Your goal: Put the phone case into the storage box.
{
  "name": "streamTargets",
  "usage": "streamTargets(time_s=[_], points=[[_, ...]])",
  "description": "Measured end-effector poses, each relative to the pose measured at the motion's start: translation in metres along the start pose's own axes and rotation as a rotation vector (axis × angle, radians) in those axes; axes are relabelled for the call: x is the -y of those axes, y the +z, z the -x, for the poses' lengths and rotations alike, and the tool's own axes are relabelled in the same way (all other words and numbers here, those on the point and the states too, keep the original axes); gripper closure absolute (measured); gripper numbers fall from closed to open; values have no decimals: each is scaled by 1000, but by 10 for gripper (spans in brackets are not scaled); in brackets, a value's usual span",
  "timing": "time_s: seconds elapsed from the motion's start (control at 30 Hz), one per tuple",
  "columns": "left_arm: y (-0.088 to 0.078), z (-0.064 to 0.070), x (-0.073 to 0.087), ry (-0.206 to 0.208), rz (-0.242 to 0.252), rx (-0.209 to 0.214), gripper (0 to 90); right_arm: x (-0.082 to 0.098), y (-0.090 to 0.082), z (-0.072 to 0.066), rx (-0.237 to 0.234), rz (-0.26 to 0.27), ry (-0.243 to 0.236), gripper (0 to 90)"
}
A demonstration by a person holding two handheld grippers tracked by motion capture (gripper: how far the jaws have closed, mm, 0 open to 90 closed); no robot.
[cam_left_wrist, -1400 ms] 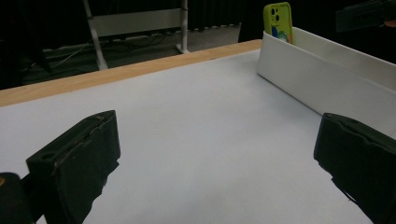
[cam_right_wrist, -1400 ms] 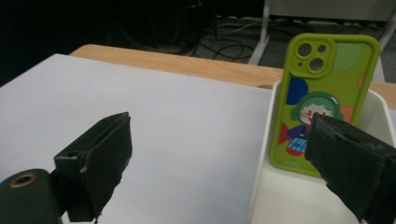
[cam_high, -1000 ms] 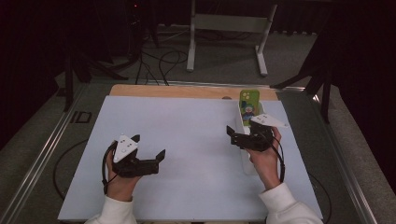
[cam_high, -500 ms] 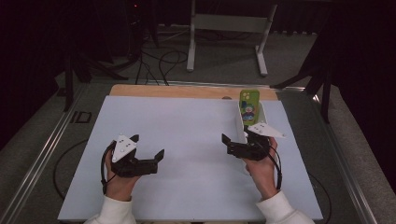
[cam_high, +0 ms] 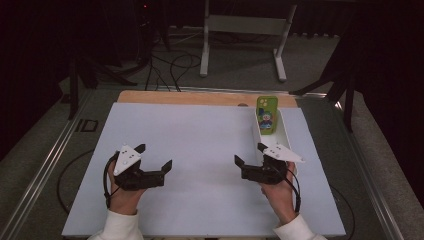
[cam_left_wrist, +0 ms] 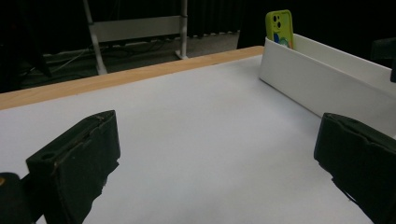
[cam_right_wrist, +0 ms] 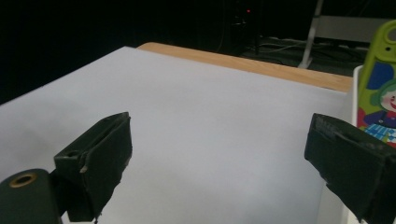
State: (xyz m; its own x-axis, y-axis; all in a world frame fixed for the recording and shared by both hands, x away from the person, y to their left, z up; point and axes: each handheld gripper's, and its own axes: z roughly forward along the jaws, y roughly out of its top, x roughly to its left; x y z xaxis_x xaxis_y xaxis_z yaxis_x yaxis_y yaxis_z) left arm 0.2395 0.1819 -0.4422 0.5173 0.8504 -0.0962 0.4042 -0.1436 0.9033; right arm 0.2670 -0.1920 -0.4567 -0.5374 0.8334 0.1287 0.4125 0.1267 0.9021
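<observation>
My right gripper (cam_high: 252, 159) hangs with jaws spread, empty, beside the white tray (cam_high: 286, 135) where the green phone (cam_high: 266, 114) leans at the far end. I should approach squarely and grip its edges. My left gripper (cam_high: 153, 157) hangs wide, empty.

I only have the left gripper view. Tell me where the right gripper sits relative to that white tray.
Observer: From the high view, the right gripper is at the near end of the white tray, apart from the phone.
Operator: Report its jaws.
Observer: Wide open, nothing between them.
Operator: Describe the phone's back.
Observer: The green phone has a cartoon clown sticker, clear in the right gripper view.
Operator: Give me the left gripper's place.
Observer: The left gripper is open over the white mat, near the person's side.
</observation>
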Motion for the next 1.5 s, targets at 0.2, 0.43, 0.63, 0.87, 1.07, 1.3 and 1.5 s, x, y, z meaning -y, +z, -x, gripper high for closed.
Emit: streamTargets(time_s=[0.2,0.43,0.63,0.87,1.07,1.3,1.5], points=[[-1,-4,4,1,7,9,11,10,-5,-5,-24,28,-33,77],[1,-4,12,23,19,38,9,23,-9,-10,-50,51,-72,77],[0,-2,20,52,41,60,9,33,-12,-10,-68,57,-93,77],[-4,-4,33,70,50,65,9,43,-17,-10,-79,82,-106,77],[-12,-10,43,72,50,55,8,48,-21,-8,-76,85,-102,78],[-18,-18,51,67,61,41,7,50,-25,-4,-71,100,-99,78],[-21,-17,55,74,64,38,7,50,-27,-2,-68,105,-94,78]])
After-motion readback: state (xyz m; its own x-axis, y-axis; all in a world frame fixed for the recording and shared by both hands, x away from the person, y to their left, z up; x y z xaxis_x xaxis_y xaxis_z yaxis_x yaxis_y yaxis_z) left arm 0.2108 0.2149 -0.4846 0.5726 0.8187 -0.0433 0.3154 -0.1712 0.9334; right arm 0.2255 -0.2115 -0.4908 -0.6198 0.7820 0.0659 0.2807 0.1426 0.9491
